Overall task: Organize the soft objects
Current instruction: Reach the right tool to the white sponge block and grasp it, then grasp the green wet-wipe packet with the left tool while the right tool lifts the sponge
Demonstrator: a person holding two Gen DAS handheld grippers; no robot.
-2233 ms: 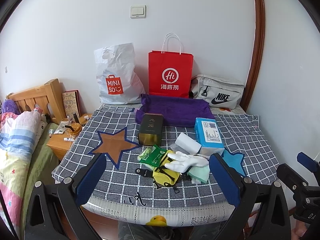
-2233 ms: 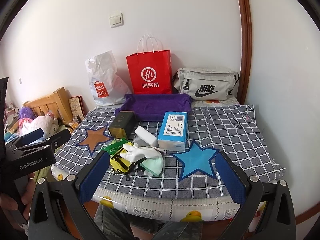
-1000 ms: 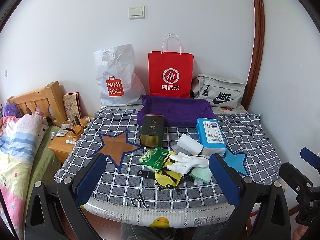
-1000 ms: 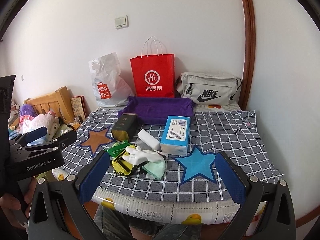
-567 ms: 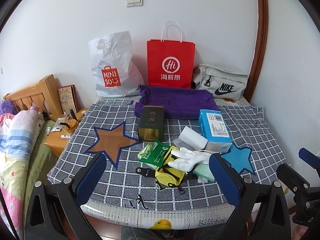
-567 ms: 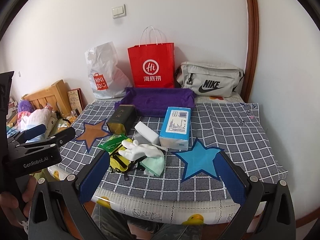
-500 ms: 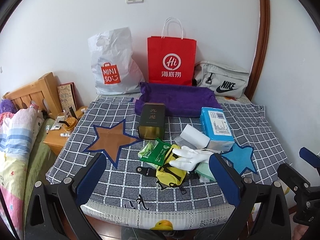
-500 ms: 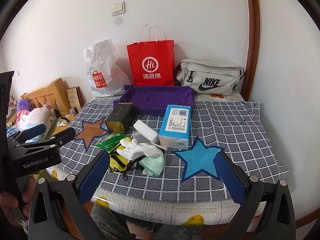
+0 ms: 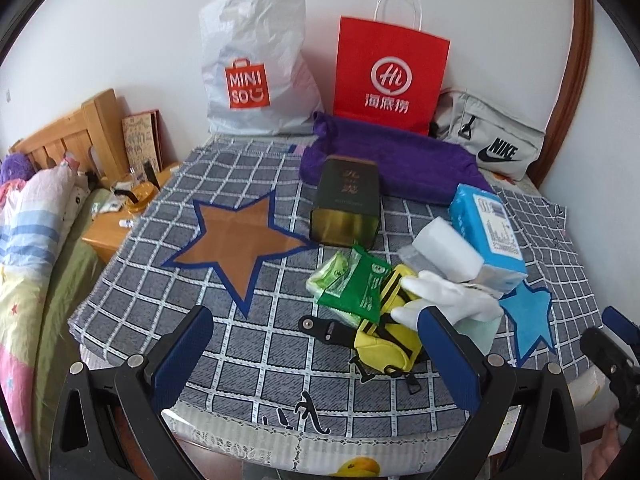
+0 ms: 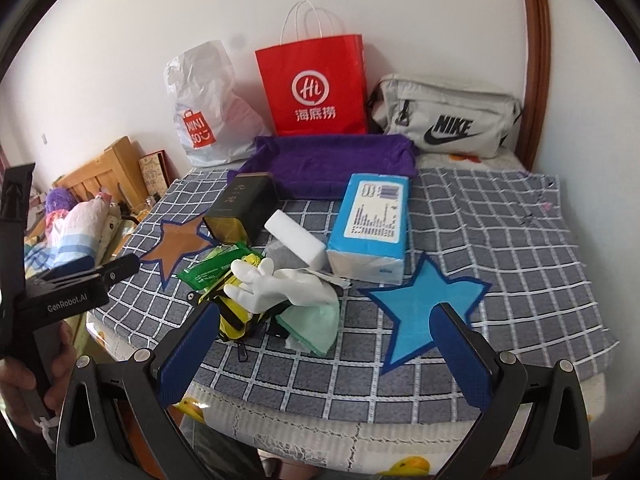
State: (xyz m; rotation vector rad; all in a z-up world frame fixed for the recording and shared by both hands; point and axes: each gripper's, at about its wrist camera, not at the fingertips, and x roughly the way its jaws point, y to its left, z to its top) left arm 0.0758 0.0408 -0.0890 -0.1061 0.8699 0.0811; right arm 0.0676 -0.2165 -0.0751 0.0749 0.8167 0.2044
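A pile lies on the checked table cloth (image 9: 248, 344): a white rubber glove (image 9: 452, 300) (image 10: 280, 278), a mint cloth (image 10: 312, 320), a yellow strap pouch (image 9: 384, 332) (image 10: 236, 312), a green wipes pack (image 9: 356, 284) (image 10: 204, 270), a white sponge block (image 9: 444, 248) (image 10: 296, 240) and a blue tissue pack (image 9: 486, 228) (image 10: 372, 224). A dark tea tin (image 9: 346, 204) (image 10: 244, 204) lies behind them. A purple towel tray (image 9: 392, 164) (image 10: 332, 164) sits at the back. My left gripper (image 9: 316, 322) and right gripper (image 10: 328, 318) are open and empty, above the table's near edge.
A Miniso plastic bag (image 9: 252, 80), a red paper bag (image 9: 390, 76) and a grey Nike bag (image 10: 444, 120) stand against the wall. A brown star (image 9: 240, 240) and a blue star (image 10: 424, 304) mark the cloth. A bed and nightstand (image 9: 116, 224) lie left.
Both grippers have moved forward and tilted down toward the pile, so the objects look larger. Nothing on the table has moved. Both grippers stay open.
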